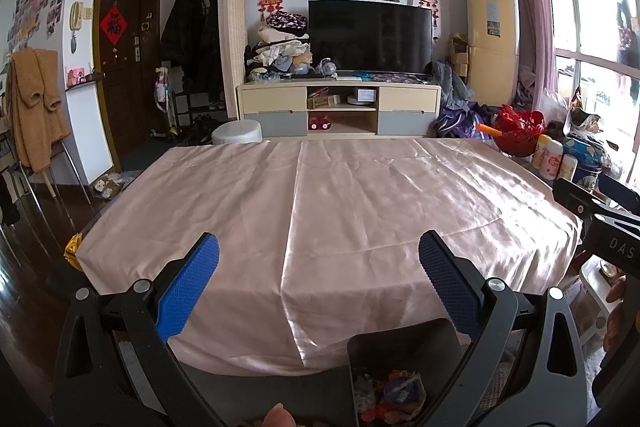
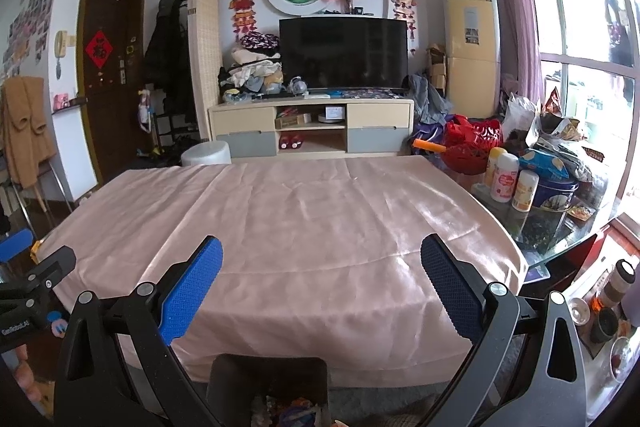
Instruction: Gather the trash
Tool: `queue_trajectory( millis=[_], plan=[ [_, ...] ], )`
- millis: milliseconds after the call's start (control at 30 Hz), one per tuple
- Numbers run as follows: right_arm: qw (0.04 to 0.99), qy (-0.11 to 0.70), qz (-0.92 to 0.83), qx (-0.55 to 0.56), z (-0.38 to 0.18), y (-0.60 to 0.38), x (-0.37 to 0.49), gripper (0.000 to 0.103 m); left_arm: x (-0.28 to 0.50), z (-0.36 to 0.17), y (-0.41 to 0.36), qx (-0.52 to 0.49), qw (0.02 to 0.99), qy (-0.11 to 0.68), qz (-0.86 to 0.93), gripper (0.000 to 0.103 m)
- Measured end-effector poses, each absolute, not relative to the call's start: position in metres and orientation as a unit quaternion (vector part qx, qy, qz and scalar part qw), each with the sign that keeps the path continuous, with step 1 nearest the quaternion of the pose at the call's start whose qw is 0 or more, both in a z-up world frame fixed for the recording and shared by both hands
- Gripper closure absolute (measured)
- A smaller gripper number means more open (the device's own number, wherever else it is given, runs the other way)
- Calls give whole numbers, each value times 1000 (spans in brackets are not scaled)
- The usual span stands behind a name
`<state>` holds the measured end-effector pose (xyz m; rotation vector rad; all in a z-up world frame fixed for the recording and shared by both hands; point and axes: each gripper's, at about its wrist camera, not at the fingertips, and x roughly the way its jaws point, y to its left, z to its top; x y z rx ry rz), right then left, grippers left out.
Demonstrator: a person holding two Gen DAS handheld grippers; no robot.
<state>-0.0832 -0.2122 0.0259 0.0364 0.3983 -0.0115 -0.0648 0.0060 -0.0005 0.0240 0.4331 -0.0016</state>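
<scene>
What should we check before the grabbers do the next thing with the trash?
1. Left gripper open, holding nothing: ok.
2. Right gripper open, holding nothing: ok.
3. Bin below the table's near edge, already has trash inside: ok.
4. Pink tablecloth shows no trash left on top: ok.
5. Yellow wrapper at the table's left edge, trash or not: cannot tell.

Left gripper [image 1: 319, 253], right gripper [image 2: 321, 255]: black frames, silver screws, blue textured pads [image 2: 191, 291] lining jaws.
</scene>
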Motion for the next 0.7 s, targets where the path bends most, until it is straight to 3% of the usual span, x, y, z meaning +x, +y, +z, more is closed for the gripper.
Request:
queue_trajectory(
  millis=[700],
  plan=[
    [978,209,-8,17,21,-216,-79,3,-56,-6,5,-8,971,238,-29,8]
  ],
)
